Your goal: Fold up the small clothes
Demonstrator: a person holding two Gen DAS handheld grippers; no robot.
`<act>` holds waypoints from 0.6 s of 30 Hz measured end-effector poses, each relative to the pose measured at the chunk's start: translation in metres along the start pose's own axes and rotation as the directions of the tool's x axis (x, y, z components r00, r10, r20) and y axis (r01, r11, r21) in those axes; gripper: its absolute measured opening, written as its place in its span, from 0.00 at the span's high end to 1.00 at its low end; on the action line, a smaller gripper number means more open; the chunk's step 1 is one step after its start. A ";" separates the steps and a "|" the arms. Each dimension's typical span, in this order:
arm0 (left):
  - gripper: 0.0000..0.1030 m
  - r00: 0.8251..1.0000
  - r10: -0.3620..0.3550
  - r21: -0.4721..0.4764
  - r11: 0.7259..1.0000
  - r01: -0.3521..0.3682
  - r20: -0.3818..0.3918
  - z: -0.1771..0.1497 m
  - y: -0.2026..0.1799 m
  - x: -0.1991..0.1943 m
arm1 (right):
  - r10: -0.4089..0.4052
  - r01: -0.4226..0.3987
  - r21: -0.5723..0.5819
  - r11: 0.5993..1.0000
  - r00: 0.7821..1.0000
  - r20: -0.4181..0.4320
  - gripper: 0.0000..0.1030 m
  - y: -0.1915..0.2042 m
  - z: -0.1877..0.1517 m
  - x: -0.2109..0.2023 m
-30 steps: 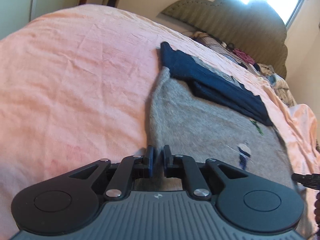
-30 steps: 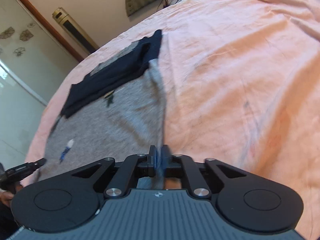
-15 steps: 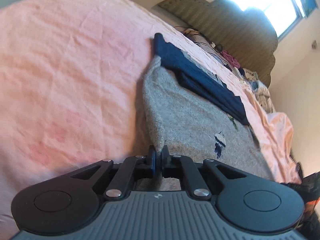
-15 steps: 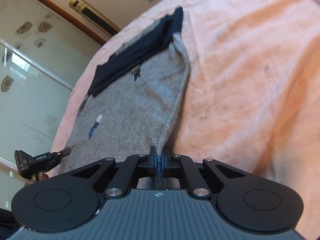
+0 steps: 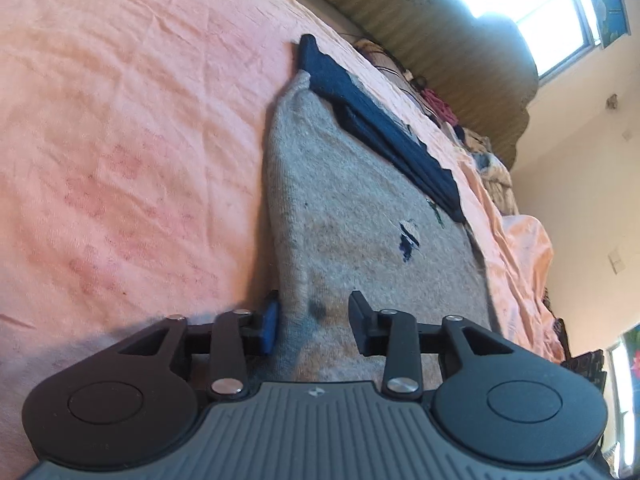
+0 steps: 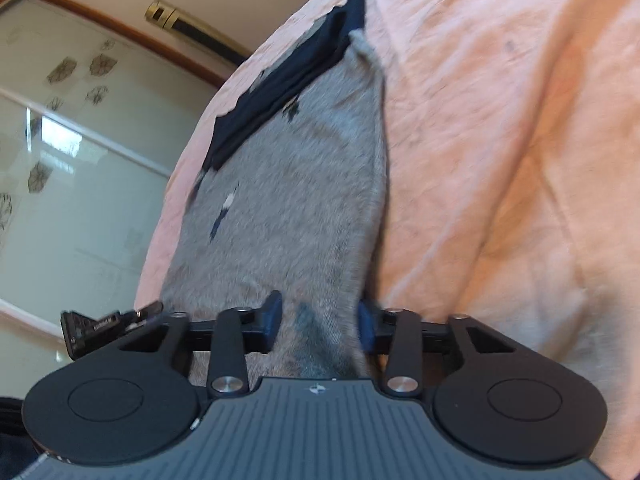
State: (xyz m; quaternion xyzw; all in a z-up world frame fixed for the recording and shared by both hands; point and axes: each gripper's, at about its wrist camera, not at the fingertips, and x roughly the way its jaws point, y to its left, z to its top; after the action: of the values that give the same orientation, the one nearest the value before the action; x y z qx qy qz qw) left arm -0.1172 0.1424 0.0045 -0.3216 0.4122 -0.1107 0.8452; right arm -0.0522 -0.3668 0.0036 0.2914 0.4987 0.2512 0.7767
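left gripper (image 5: 314,322): jaws opening, spread around grey knit garment's (image 5: 360,240) corner | right gripper (image 6: 318,322): jaws opening, spread round its other corner | garment on pink bedsheet (image 5: 120,140)

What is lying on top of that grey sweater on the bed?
A folded dark navy piece lies across the far end of the grey sweater; whether it is a separate garment is unclear. What lies under it is covered.

A: Any lettering or numbers legible?
B: None. Small pale emblem stamped on each tool's ribbed grey housing (image 5: 315,392), left and right (image 6: 315,389); a mark only, no letters.
A: On the grey garment (image 5: 360,248)?
B: Small dark-blue and white motif (image 5: 408,236), pictorial, no words.
A: Other tool (image 6: 104,326) at frame edge?
B: Faint white print, too small to read.
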 end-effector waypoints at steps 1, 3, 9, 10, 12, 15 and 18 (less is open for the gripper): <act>0.95 0.999 0.038 0.007 0.999 -0.038 -0.006 0.002 -0.002 0.002 | -0.001 0.001 -0.027 1.000 1.000 0.004 0.89 0.001 0.001 -0.001; 0.95 0.997 0.073 0.039 0.997 -0.074 0.024 0.003 -0.004 -0.006 | -0.031 0.032 -0.067 0.997 0.999 0.015 0.90 0.004 0.003 -0.009; 0.93 0.996 0.089 0.072 0.993 -0.090 0.014 -0.002 0.009 -0.017 | -0.034 0.033 0.013 0.999 0.998 0.045 0.94 -0.021 -0.006 -0.024; 0.90 0.998 0.067 0.056 0.996 -0.067 -0.002 -0.003 0.009 -0.019 | -0.021 0.019 0.034 0.999 0.998 0.055 0.85 -0.021 -0.008 -0.025; 0.80 0.999 0.008 0.017 1.000 -0.007 -0.050 -0.009 0.010 -0.024 | 0.022 -0.024 0.047 0.999 0.998 0.052 0.65 -0.016 -0.015 -0.030; 0.46 0.995 -0.083 -0.038 0.996 0.081 -0.061 -0.026 0.011 -0.031 | 0.066 -0.066 0.038 0.997 0.998 -0.003 0.43 -0.006 -0.031 -0.032; 0.47 0.995 -0.085 -0.031 0.996 0.083 -0.052 -0.036 0.003 -0.030 | 0.082 -0.081 0.043 0.996 0.996 -0.034 0.53 0.002 -0.045 -0.025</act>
State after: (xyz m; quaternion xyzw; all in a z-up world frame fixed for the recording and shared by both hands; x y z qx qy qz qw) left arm -0.1640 0.1423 0.0049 -0.3478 0.4223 -0.1487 0.8238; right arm -0.1034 -0.3735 0.0054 0.3231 0.5053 0.2773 0.7506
